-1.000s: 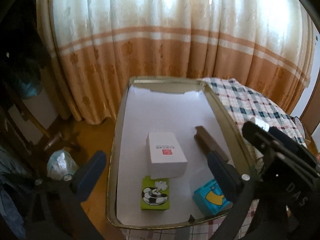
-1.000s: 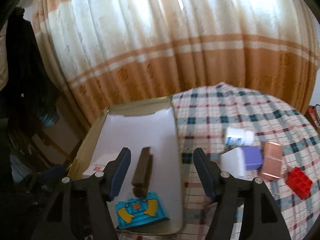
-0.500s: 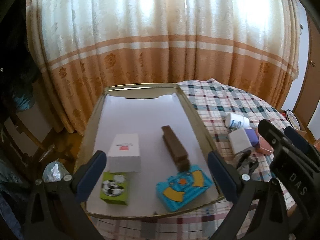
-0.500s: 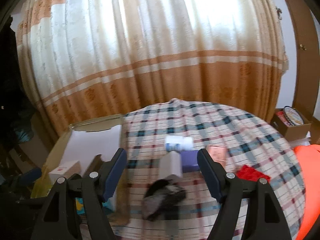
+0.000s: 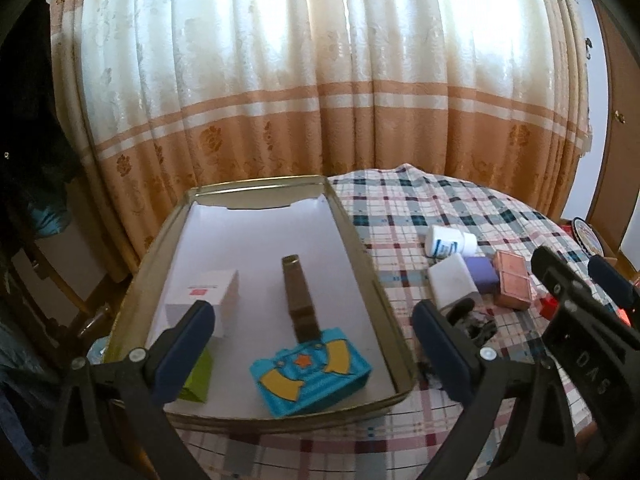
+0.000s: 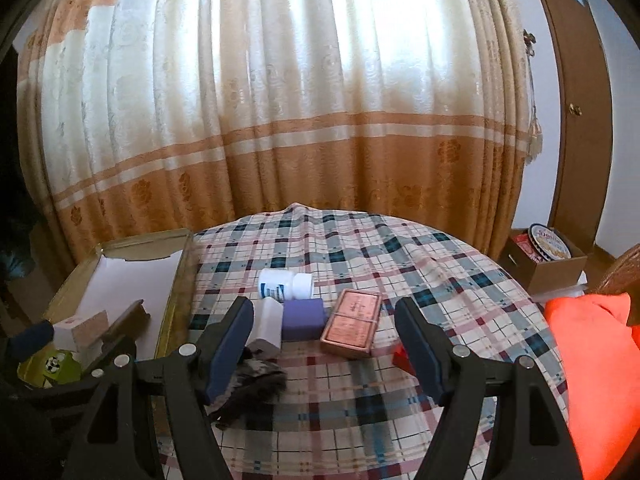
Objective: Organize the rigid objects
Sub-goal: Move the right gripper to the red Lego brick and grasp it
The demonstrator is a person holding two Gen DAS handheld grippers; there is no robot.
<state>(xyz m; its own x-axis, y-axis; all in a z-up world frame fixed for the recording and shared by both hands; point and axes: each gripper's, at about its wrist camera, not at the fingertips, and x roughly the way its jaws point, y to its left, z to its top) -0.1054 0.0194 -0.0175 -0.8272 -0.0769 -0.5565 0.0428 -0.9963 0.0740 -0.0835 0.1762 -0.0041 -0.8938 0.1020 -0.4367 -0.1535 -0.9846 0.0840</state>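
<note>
A gold-rimmed tray [image 5: 360, 256] lined with white paper holds a white box [image 5: 204, 296], a brown bar [image 5: 298, 300], a blue toy camera [image 5: 312, 372] and a green box [image 5: 198, 376]. My left gripper [image 5: 316, 348] is open and empty above the tray's near end. On the plaid cloth lie a white bottle [image 6: 284, 284], a white block [image 6: 269, 326], a purple block [image 6: 303, 319], a copper box [image 6: 352, 328], a red brick [image 6: 402, 358] and a black fuzzy thing [image 6: 256, 380]. My right gripper [image 6: 324, 354] is open and empty, just in front of the copper box.
The round table with plaid cloth [image 6: 400, 264] stands before a cream and orange curtain [image 6: 280, 120]. An orange cloth [image 6: 592, 360] lies at the right. A cardboard box with a tin [image 6: 548, 256] sits on the floor at the right, a chair [image 5: 60, 280] at the left.
Both grippers have swung to the right. The right one moved off the tray to above the loose objects on the cloth. Both stayed open and empty.
</note>
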